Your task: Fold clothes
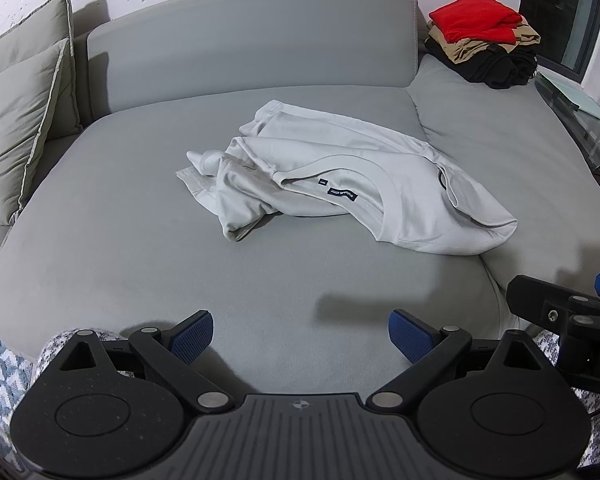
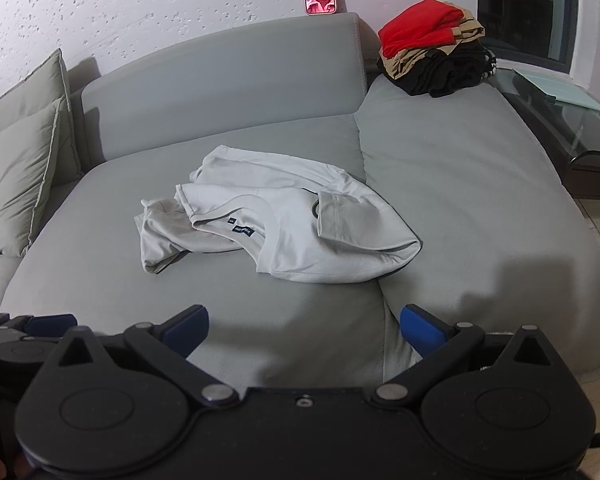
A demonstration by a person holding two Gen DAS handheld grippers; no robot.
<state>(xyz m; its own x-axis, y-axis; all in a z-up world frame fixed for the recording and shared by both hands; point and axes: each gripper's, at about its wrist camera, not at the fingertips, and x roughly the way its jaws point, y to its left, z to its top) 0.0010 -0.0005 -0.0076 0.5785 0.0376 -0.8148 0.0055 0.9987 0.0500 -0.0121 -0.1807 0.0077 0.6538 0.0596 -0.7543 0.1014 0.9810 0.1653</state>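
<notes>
Shirt (image 1: 340, 184) crumpled on sofa (image 1: 140, 240) | left gripper (image 1: 300, 336) jaws released | right gripper (image 2: 304, 332) jaws released, empty

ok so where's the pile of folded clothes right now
The folded pile, red on top, sits at the sofa's far right corner, beyond the crumpled shirt.

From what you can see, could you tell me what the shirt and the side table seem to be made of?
Shirt: soft matte knit, probably cotton jersey; it crumples limply and has ribbed neck trim. Side table: glossy glass top, judging by its reflections, over a dark base.
</notes>
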